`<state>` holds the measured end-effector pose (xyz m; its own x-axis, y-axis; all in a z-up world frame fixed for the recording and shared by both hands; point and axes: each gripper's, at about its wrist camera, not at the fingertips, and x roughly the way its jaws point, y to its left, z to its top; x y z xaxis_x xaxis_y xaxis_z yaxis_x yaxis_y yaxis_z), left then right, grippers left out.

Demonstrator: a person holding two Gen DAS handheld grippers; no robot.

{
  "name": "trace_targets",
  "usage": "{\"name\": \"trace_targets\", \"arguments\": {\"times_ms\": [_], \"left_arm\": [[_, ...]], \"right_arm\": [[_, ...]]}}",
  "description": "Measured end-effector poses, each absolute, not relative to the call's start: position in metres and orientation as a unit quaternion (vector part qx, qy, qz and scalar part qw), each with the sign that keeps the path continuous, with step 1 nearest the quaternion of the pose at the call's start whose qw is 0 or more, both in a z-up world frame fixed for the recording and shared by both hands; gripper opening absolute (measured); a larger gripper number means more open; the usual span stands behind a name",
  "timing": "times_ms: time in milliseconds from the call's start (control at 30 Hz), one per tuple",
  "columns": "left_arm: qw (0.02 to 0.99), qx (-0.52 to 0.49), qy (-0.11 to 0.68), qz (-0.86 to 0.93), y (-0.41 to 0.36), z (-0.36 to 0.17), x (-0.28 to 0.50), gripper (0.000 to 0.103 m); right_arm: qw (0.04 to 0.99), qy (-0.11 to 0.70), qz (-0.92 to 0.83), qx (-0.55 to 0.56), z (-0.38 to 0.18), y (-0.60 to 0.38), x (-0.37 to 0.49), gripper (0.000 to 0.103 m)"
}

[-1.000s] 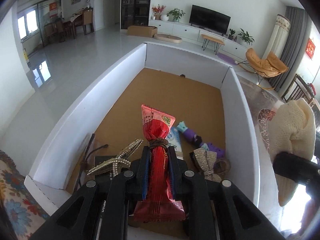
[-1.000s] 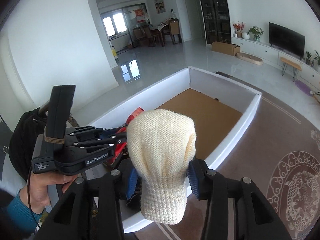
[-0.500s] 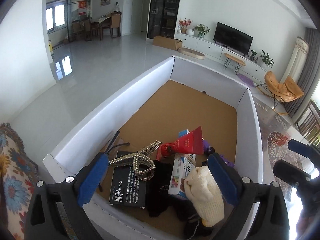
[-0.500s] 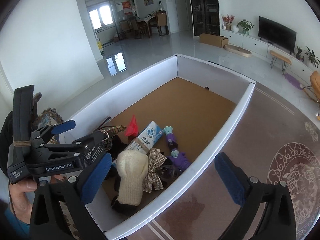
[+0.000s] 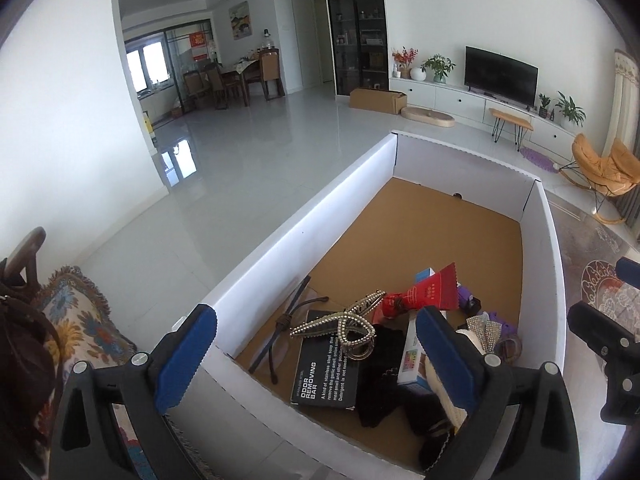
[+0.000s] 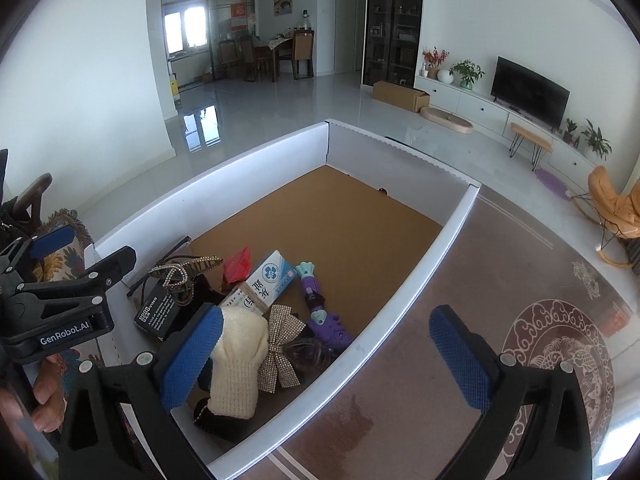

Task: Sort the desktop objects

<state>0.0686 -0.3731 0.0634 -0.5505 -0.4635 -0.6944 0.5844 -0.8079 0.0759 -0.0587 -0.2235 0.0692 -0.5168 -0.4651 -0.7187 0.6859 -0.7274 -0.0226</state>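
Dropped into the box (image 6: pixel 400 148) — one red packet (image 5: pixel 424 294), one knit glove (image 6: pixel 238 360); both grippers' fingers spread empty.

Left wrist cam: sits above the near-left corner of the white box (image 5: pixel 304 236), looking forward and down along its fingers (image 5: pixel 188 350), close to the near-end clutter. Right wrist cam: above the box's near-right wall (image 6: pixel 404 292), same heading, angled slightly left, equally close. Both share the box interior, the black card (image 5: pixel 328 376) (image 6: pixel 158 312), cream knit item (image 6: pixel 236 364), plus TV wall (image 5: pixel 500 72) (image 6: pixel 528 96) and dining area behind
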Motion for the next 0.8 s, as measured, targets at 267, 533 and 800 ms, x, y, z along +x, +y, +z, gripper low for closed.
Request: {"name": "trace_targets", "arguments": {"times_ms": [267,533,800], "left_arm": [[0.293,0.378,0.145,-0.866,-0.392,0.054,0.081,0.102],[0.295,0.356,0.126,-0.878,-0.383,0.058,0.088,0.101],[0.27,0.35,0.102,-0.891,-0.367,0.065,0.084,0.102]], "right_arm": [[0.337,0.173,-0.861,0.339,0.071,-0.231,-0.051,0.103],[0.344,0.173,-0.854,0.35,0.066,-0.235,-0.05,0.103],[0.344,0.174,-0.852,0.354,0.06,-0.235,-0.05,0.103]]}}
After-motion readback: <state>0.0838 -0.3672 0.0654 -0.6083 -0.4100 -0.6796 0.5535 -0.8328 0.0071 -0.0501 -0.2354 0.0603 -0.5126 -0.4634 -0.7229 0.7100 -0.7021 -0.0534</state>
